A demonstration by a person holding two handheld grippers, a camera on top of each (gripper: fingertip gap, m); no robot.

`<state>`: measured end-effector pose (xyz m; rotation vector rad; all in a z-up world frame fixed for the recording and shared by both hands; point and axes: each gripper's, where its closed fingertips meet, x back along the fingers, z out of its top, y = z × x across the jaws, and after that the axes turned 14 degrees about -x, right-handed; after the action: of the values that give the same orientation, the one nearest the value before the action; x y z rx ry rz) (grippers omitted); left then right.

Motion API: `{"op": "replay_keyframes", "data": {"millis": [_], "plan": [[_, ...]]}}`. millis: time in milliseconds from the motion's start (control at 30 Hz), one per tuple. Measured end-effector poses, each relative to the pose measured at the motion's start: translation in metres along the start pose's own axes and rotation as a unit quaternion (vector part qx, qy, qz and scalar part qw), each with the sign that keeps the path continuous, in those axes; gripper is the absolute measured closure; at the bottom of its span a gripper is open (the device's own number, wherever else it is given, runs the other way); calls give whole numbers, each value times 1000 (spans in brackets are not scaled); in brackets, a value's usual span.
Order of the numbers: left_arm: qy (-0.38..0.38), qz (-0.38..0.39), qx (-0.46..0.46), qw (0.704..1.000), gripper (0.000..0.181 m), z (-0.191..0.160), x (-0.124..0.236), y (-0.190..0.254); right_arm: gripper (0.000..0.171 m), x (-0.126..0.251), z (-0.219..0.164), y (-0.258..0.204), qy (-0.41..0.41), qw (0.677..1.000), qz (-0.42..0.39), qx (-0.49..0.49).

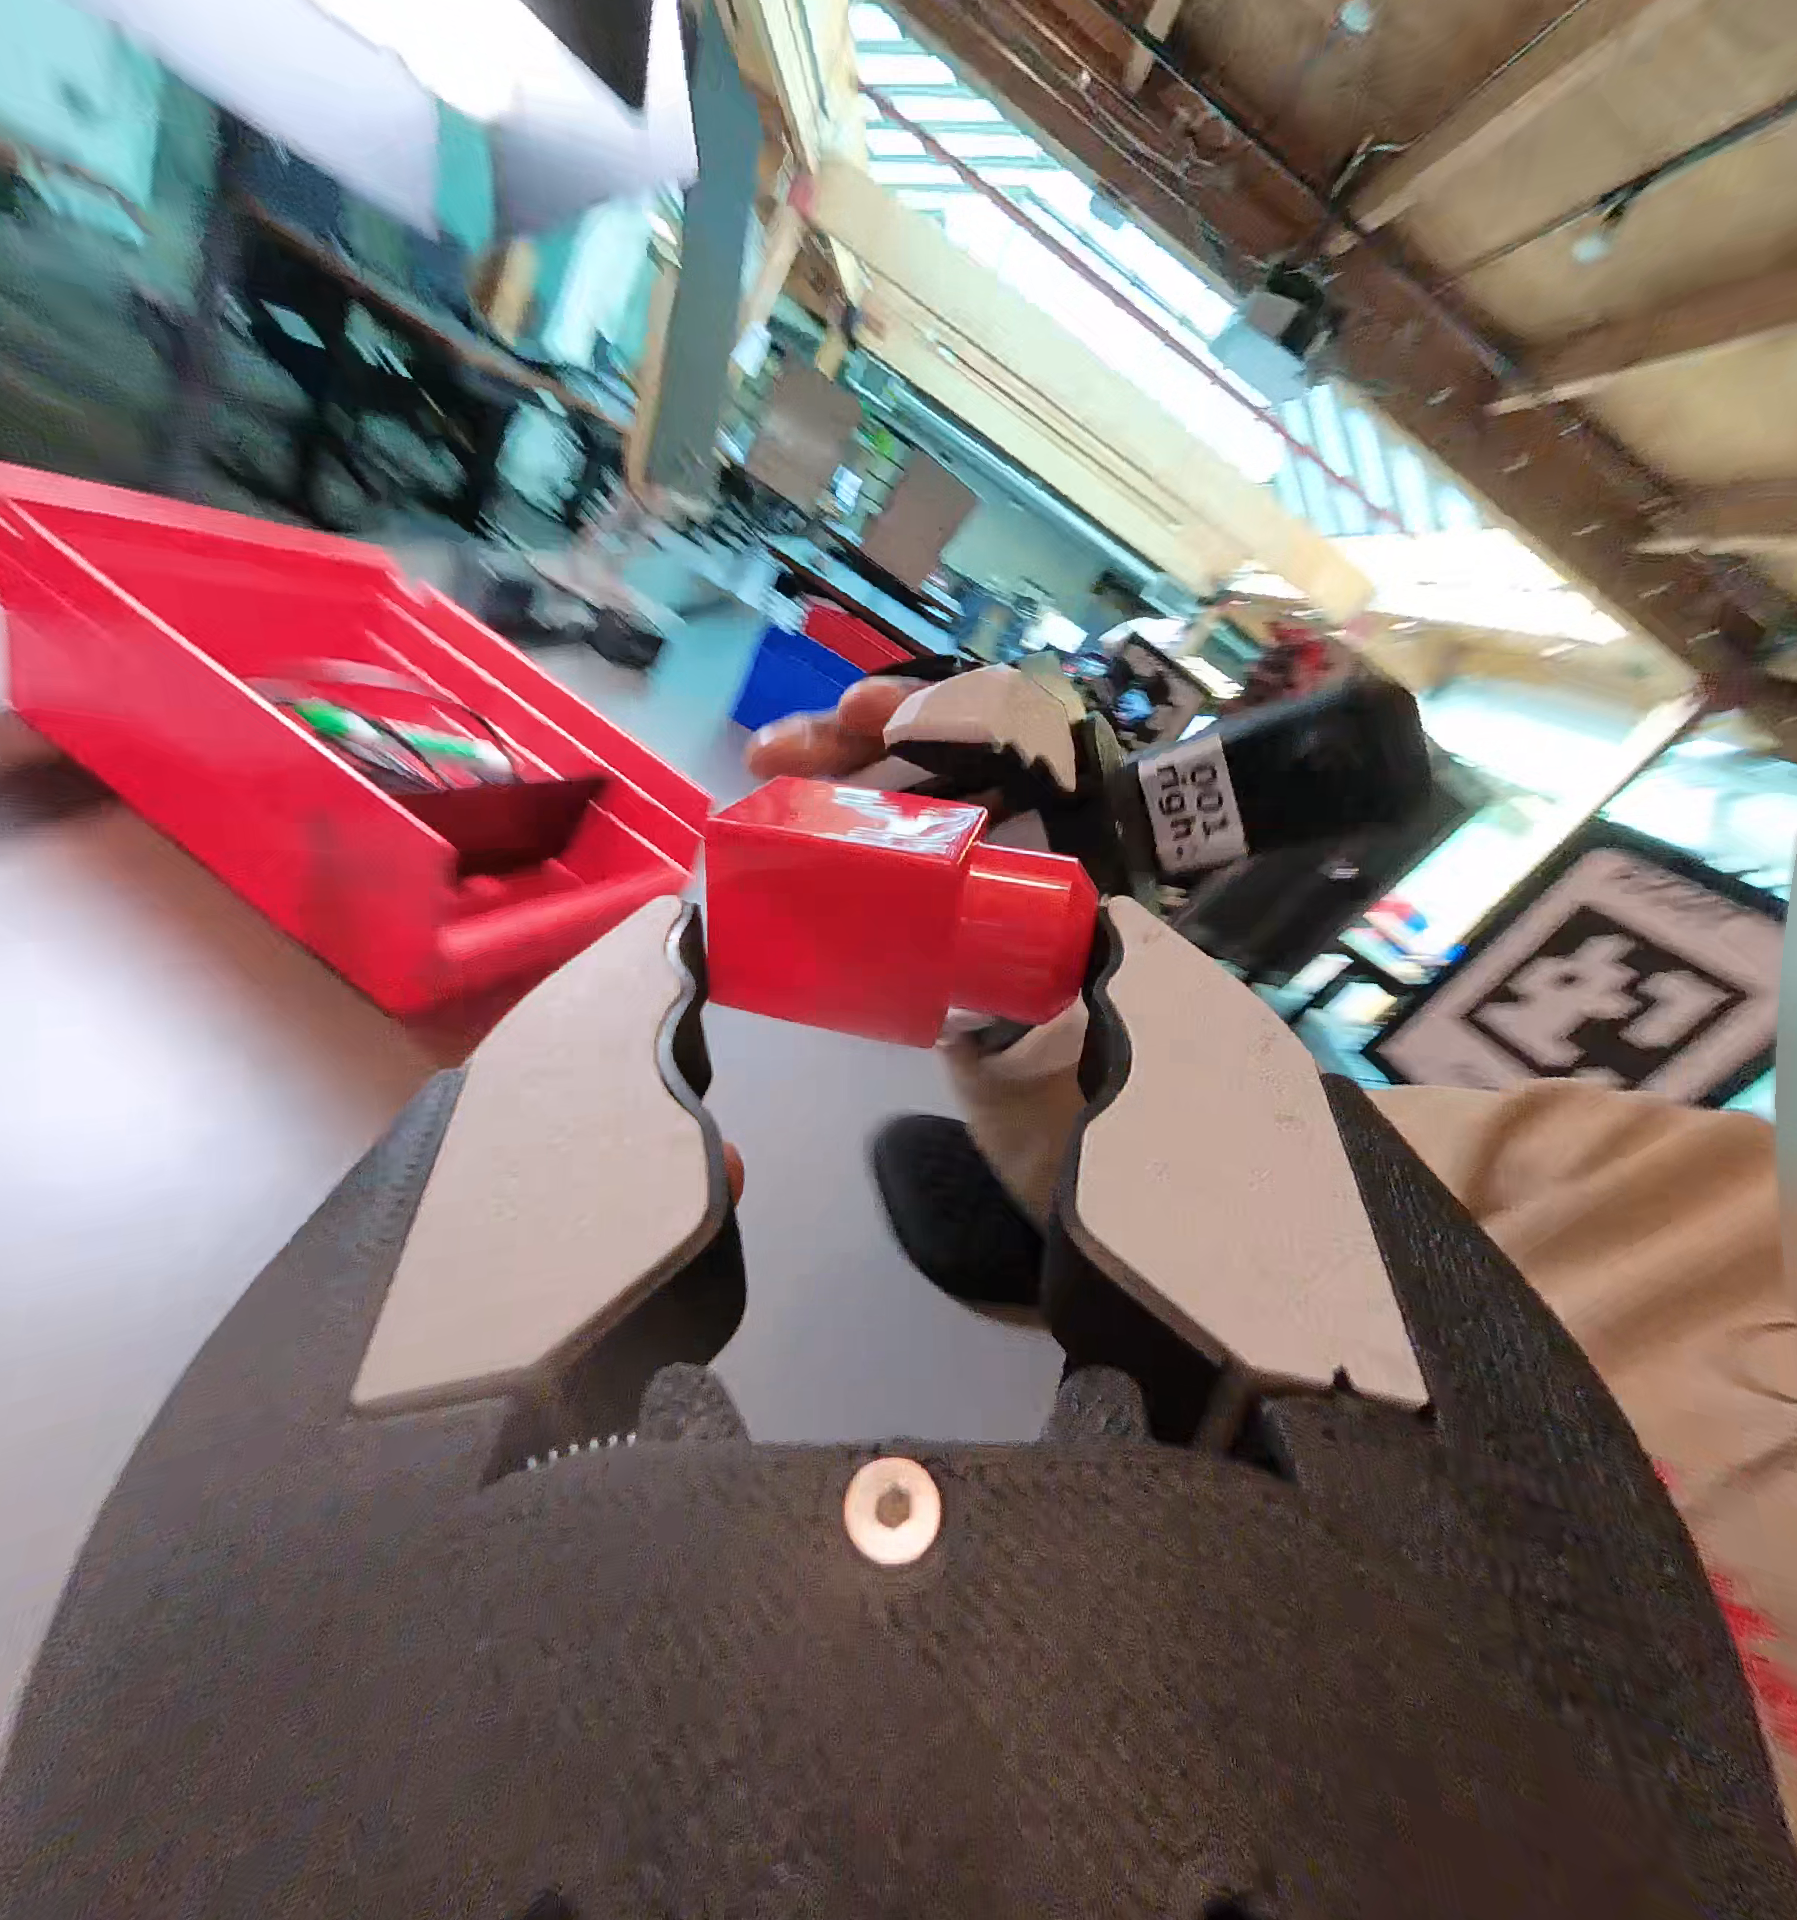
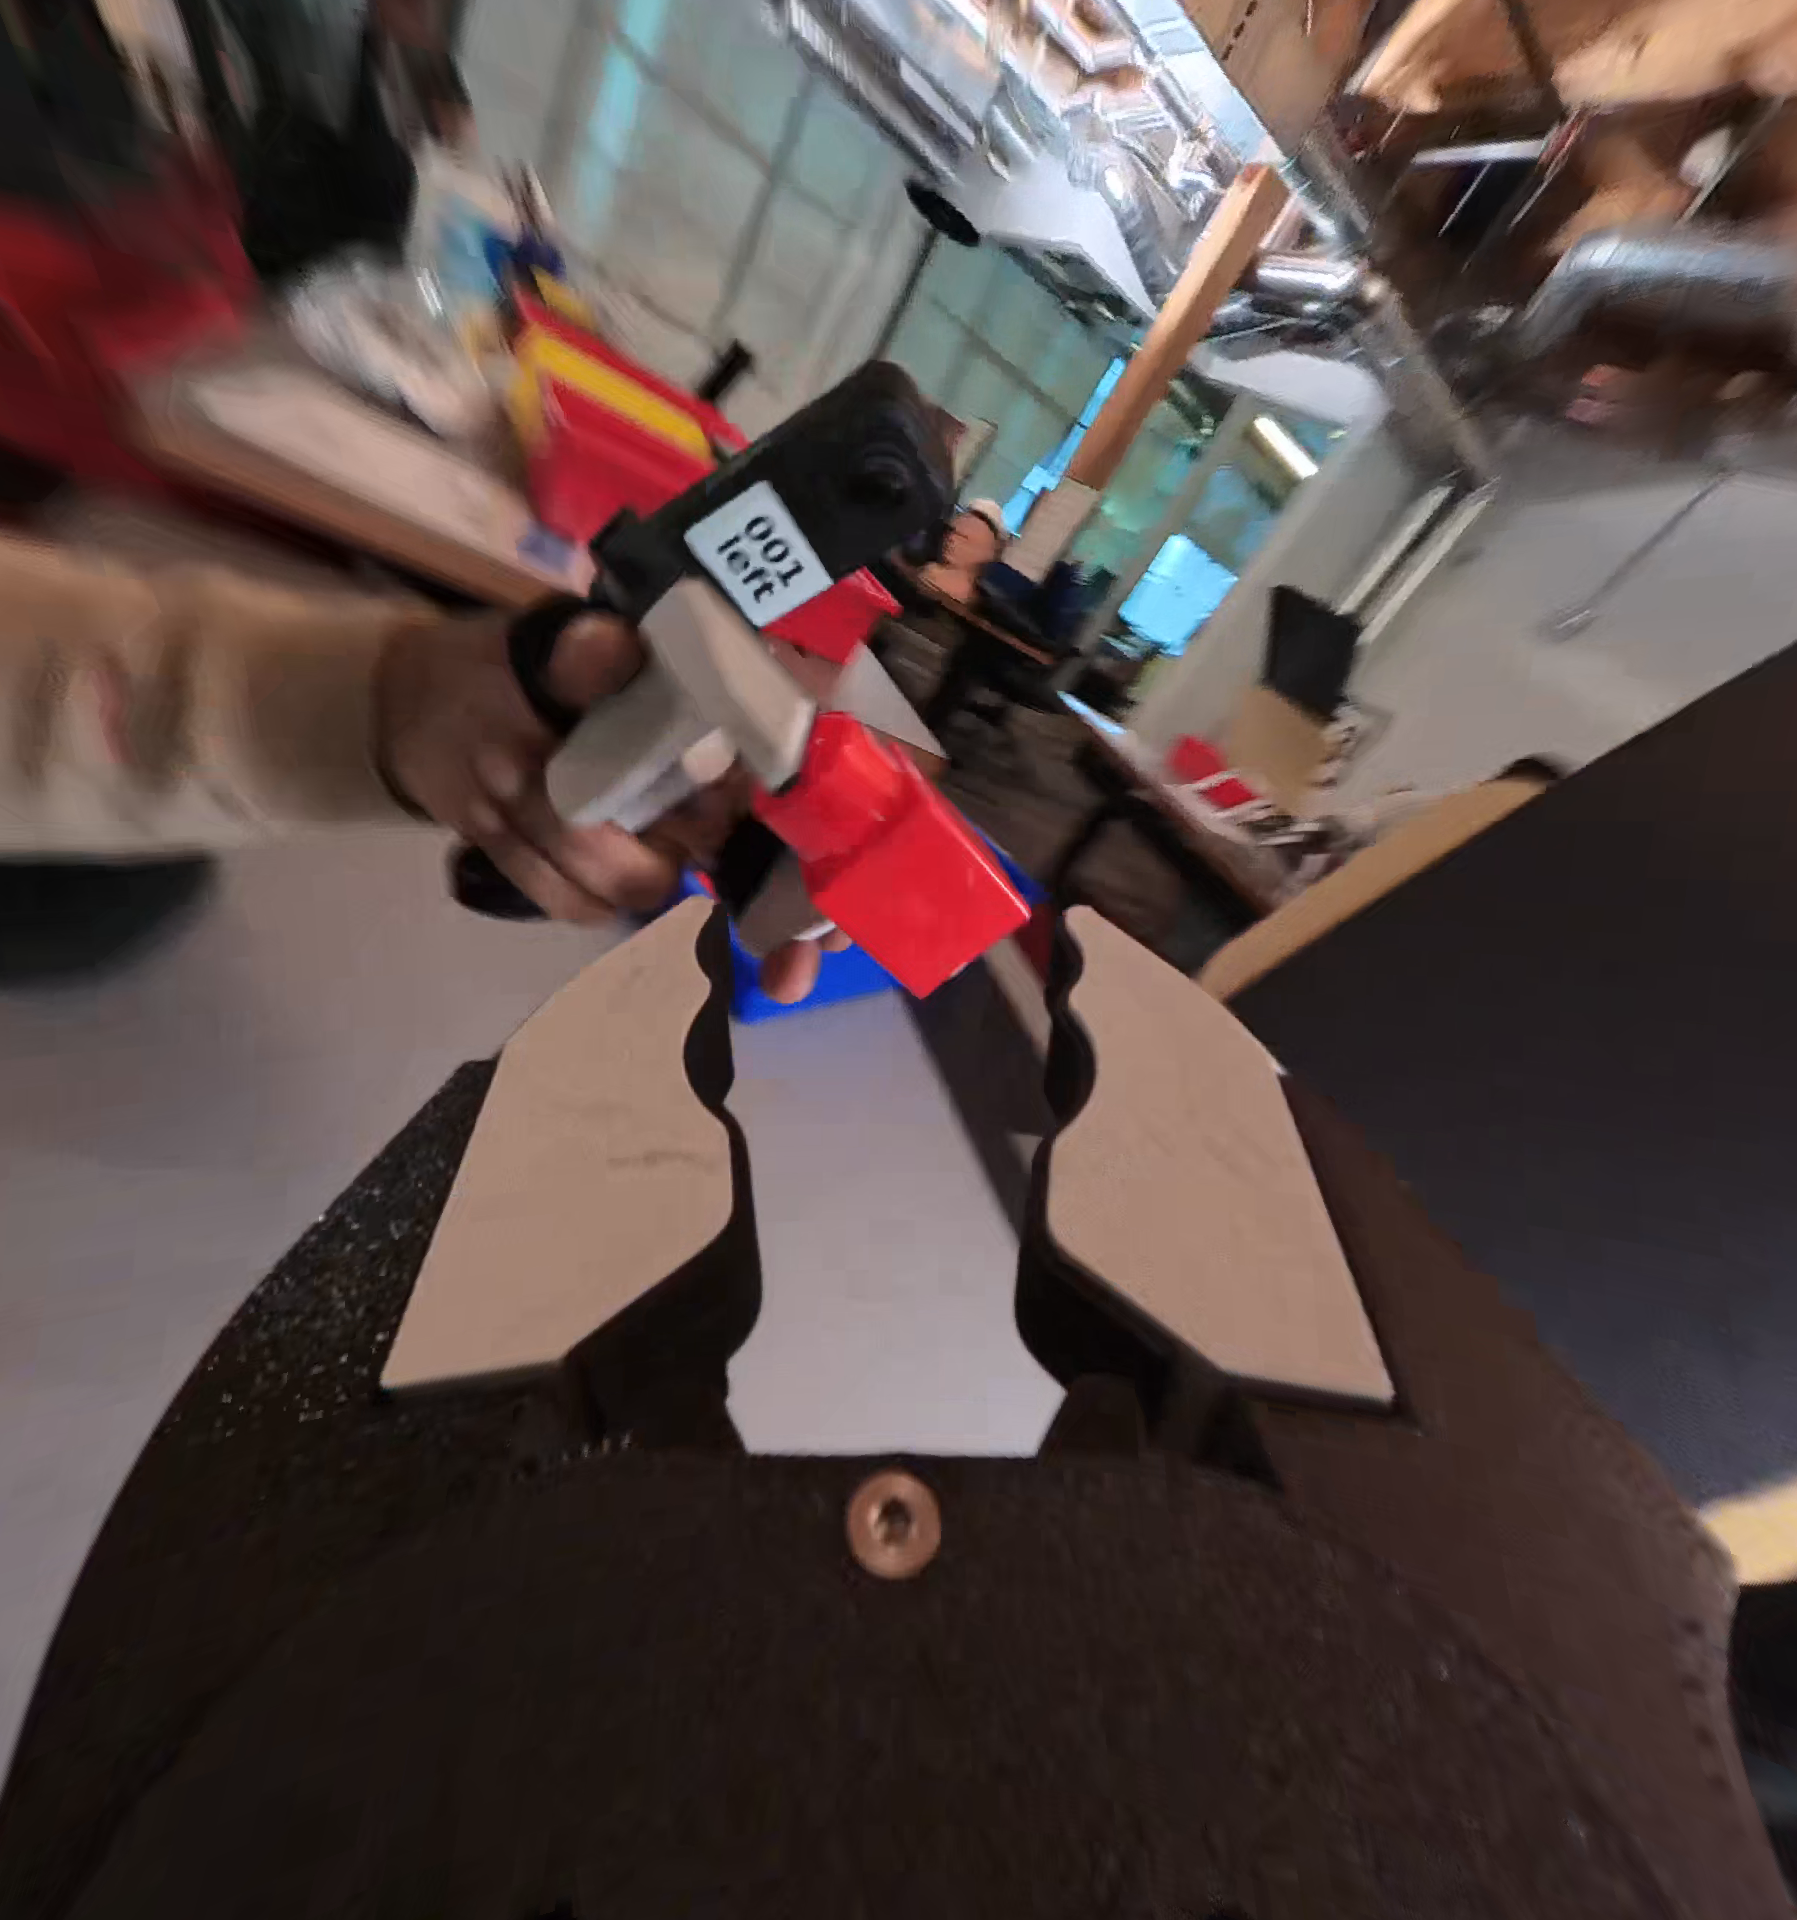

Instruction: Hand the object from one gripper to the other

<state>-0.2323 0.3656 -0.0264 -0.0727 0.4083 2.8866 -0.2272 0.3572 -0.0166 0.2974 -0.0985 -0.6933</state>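
Between the tips of our left gripper (image 1: 894, 961) we clamp a red block (image 1: 873, 914) endwise, square base against one finger and round stud against the other. Our right gripper (image 2: 889, 971) stands parted and empty, the block's (image 2: 889, 862) square end just beyond its tips. Farther beyond the left jaws, a red tray (image 1: 250, 665) lies on the grey table (image 1: 94, 1143), with a blue bin (image 1: 785, 675) past it.

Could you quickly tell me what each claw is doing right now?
Left claw: shut on the red block.
Right claw: open, holding nothing.
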Motion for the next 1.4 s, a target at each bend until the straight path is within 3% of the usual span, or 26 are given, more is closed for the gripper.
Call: {"op": "replay_keyframes", "data": {"millis": [67, 133, 200, 333, 467, 567, 700, 800, 900, 967, 1033, 1200, 1300, 1400], "plan": [[-25, -45, 76, 996, 111, -13, -6, 7, 111, -13, -13, -8, -53, 990, -42, 127], [-60, -50, 96, 992, 111, -27, -11, 8, 113, -23, -25, -12, -89, 966, -80, 228], [-86, -33, 80, 993, 112, -36, -13, 5, 135, -25, -26, -15, -84, 951, -98, 280], [-43, -15, 27, 999, 116, -16, -3, 0, 135, -14, -18, -1, -67, 986, -76, 135], [-2, 74, -58, 996, 129, 14, 24, -21, 135, 31, -19, 77, -43, 985, -140, -90], [18, 163, -134, 977, 137, 37, 50, -38, 135, 85, -61, 162, -88, 939, -267, -200], [4, 275, -191, 942, 139, 51, 80, -61, 135, 162, -160, 254, -280, 825, -422, -252], [-5, 314, -207, 927, 139, 56, 94, -69, 135, 199, -214, 283, -400, 754, -456, -251], [-11, 346, -219, 912, 139, 60, 109, -76, 117, 217, -223, 305, -419, 727, -498, -217], [-16, 370, -227, 901, 139, 63, 120, -82, 112, 210, -203, 311, -381, 746, -512, -187], [-27, 392, -232, 890, 139, 64, 131, -89, 117, 185, -173, 301, -307, 795, -496, -170], [-110, 446, -206, 864, 140, 51, 174, -115, 123, 109, -112, 198, -136, 905, -335, -224], [-170, 495, -181, 832, 139, 43, 220, -139, 126, 84, -105, 118, -86, 929, -246, -261], [-229, 539, -130, 800, 137, 32, 273, -174, 127, 70, -121, 53, -75, 936, -191, -287]]}}
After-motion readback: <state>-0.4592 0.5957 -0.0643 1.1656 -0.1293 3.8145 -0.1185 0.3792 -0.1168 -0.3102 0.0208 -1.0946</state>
